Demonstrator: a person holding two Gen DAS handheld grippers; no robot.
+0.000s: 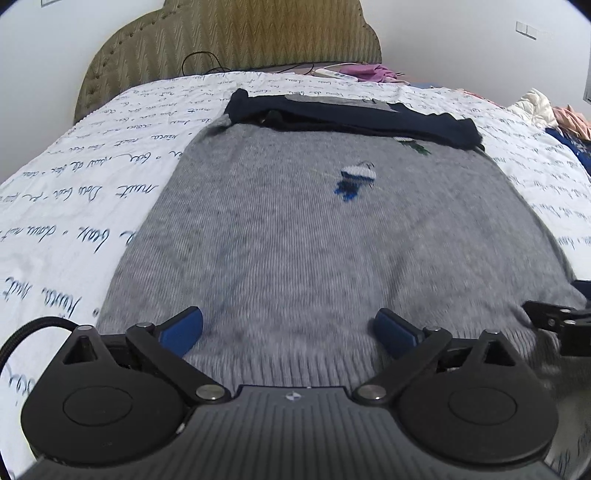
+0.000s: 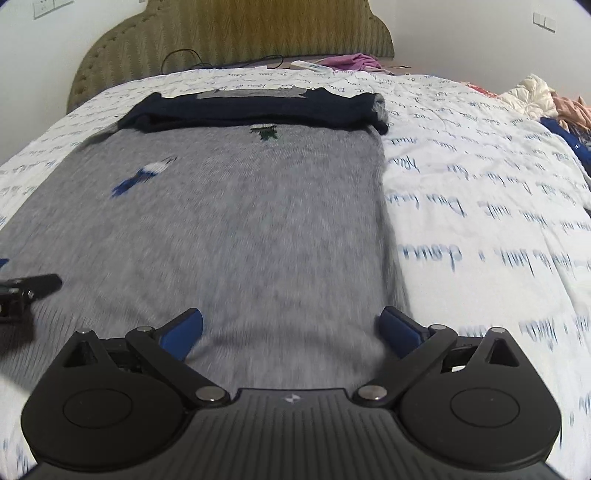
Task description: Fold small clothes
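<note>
My left claw (image 1: 289, 330) tips down toward the bed with its jaws spread wide, nothing between the 2 blue pads (image 1: 181, 328) but the ribbed hem of the grey sweater (image 1: 288, 229) lying below them. My right claw (image 2: 290, 330) sits in the same downward tilt, jaws equally wide and holding nothing, its right pad over the sweater's right edge.

The sweater lies flat ahead of both claws on the white quilt (image 1: 74, 192) with blue handwriting. Its dark navy sleeves (image 1: 351, 114) are folded across the far end, well ahead of my fingers. A small blue and white motif (image 1: 356, 179) lies ahead and slightly right of my left claw; a green motif (image 2: 264, 132) sits just short of the navy band.

From my left camera, the right claw shows only as a black piece cut off at the frame's right edge; from the right camera, the left claw is likewise a cropped black piece at the left edge. The near knit and quilt lettering are smeared by blur, and I cannot read the script. Whether my pads touch the fabric I cannot tell. Far ahead, the padded headboard (image 2: 236, 33), a pink cloth (image 2: 354, 61) and a heap of clothes (image 2: 546, 99) to the right are too small to make out.
</note>
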